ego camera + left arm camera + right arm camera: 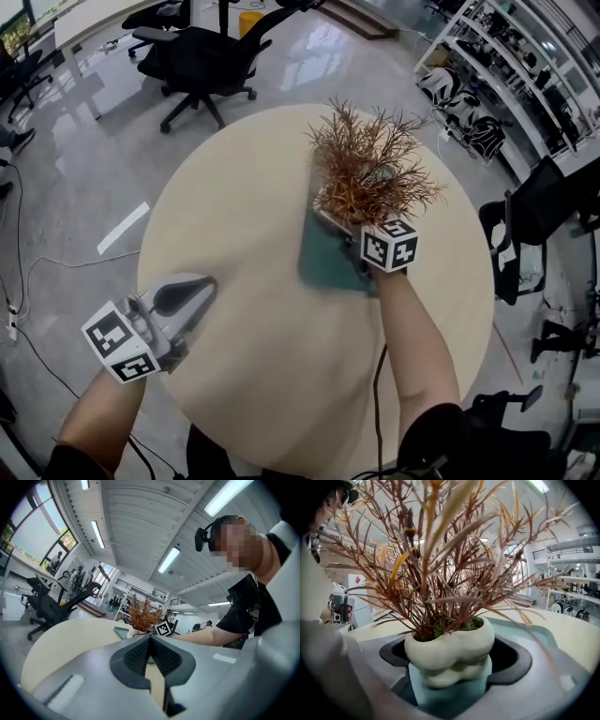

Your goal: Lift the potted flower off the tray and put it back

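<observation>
At the left, the left gripper (187, 298) hangs over the near left edge of the round table (244, 197), well apart from the tray. In the left gripper view its dark pads (133, 656) meet at the tips, with nothing between them. It points across the tabletop toward the flower. A person's bare forearm carries it, and its marker cube (122, 342) sits nearest the camera.

Near the table's middle lies the teal tray (323, 258). The pot (449, 648), cream and lumpy, stands upright on the tray, at its far end in the head view. The flower (370, 169), a spray of thin rust-brown leaves, rises from the pot and spreads over the tray's far edge.

The right gripper (451, 665) reaches in from the near side, tilted downward, its cube (389, 246) just before the flower. Its jaws stand wide, with the pot between them. The pads (513, 660) sit just beside the pot's flanks; no squeeze shows, and the pot's base rests on the tray.

Right of the table, shelves (525, 66) line the room.
</observation>
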`<action>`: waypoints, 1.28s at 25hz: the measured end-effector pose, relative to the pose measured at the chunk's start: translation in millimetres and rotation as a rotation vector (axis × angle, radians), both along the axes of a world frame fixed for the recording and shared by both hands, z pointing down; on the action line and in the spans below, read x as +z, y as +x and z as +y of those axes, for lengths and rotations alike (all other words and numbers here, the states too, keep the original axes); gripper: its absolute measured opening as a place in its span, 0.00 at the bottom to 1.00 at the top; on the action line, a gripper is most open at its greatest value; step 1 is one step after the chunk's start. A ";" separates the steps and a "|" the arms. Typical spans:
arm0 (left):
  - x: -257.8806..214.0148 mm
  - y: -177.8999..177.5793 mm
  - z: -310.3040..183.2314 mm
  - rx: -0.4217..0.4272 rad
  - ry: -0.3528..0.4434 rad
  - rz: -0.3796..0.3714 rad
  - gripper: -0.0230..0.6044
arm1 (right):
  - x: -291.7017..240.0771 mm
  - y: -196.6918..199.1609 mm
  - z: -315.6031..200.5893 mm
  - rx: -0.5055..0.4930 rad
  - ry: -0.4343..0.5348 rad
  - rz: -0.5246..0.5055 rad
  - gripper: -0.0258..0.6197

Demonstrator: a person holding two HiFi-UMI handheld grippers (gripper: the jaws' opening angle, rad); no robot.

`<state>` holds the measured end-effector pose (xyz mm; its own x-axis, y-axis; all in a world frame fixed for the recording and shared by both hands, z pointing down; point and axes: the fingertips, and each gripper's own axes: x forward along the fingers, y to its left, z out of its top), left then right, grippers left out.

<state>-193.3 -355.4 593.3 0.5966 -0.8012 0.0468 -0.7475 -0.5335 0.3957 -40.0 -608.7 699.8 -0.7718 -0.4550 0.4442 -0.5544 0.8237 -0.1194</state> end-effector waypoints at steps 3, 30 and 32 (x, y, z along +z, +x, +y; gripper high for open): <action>-6.8 0.3 -0.4 0.000 0.004 -0.009 0.03 | -6.4 -4.3 7.8 -0.018 -0.002 -0.003 0.82; -105.8 -10.2 49.8 0.094 0.079 -0.024 0.03 | -107.9 30.9 92.4 0.081 -0.011 -0.003 0.82; -109.2 -12.5 56.2 0.134 0.080 -0.027 0.03 | -114.7 34.3 103.8 0.110 -0.010 -0.004 0.82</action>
<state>-205.8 -299.2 484.0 0.6980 -0.7161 0.0029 -0.6770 -0.6586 0.3287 -5.8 -504.9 585.2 -0.7189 -0.5329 0.4464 -0.6412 0.7564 -0.1296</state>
